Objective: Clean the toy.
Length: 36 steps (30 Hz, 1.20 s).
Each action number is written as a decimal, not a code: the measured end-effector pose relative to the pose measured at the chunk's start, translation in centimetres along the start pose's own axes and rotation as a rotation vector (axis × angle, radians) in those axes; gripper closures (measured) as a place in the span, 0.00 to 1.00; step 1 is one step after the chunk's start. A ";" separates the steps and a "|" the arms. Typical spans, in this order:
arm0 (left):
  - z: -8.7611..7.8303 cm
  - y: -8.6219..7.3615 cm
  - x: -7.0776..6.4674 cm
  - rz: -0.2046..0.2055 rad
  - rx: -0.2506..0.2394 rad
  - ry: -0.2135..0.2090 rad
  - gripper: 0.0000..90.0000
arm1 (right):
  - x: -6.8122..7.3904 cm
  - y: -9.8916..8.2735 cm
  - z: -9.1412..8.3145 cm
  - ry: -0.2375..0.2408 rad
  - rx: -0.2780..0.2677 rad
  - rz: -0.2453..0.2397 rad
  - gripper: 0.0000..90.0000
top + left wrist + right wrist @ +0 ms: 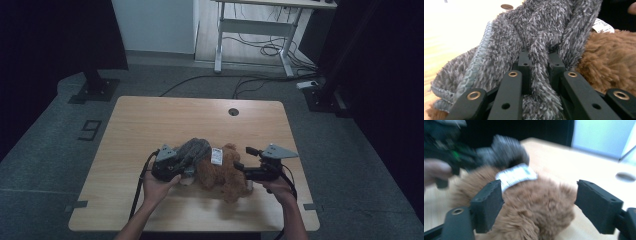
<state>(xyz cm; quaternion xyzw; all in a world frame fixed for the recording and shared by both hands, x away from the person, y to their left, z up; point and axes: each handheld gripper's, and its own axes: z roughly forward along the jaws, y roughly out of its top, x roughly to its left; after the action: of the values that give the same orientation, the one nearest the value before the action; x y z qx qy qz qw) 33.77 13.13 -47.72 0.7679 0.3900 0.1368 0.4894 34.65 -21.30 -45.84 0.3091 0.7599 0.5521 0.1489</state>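
Note:
A brown plush toy (225, 172) lies near the front middle of the wooden table (150, 120), with a white label (216, 155) on top. A fuzzy grey cloth (194, 149) is draped over its left side. My left gripper (184, 167) is shut on a fold of the grey cloth (541, 37), which is pinched between the jaws of the left gripper (539, 56). My right gripper (243, 157) stands open just right of the toy. In the right gripper view the right gripper (539, 195) has its pads wide on either side of the brown plush (536, 210), apart from it.
A round cable hole (233, 111) sits at the table's far middle. Beyond the table are a white desk frame (220, 45), floor cables (260, 80) and a black stand base (95, 90) at the left. Bare tabletop lies to the left and far side.

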 end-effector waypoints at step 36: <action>-0.3 -2.0 -0.4 -0.101 -0.088 -0.037 0.85 | 1.3 -1.7 3.8 -0.076 0.024 -0.151 0.68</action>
<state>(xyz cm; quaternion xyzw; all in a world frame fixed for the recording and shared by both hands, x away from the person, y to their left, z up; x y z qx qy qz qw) 32.37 13.47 -49.26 0.7274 0.4129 0.1148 0.5360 35.26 -18.03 -48.61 0.2735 0.7814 0.5180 0.2153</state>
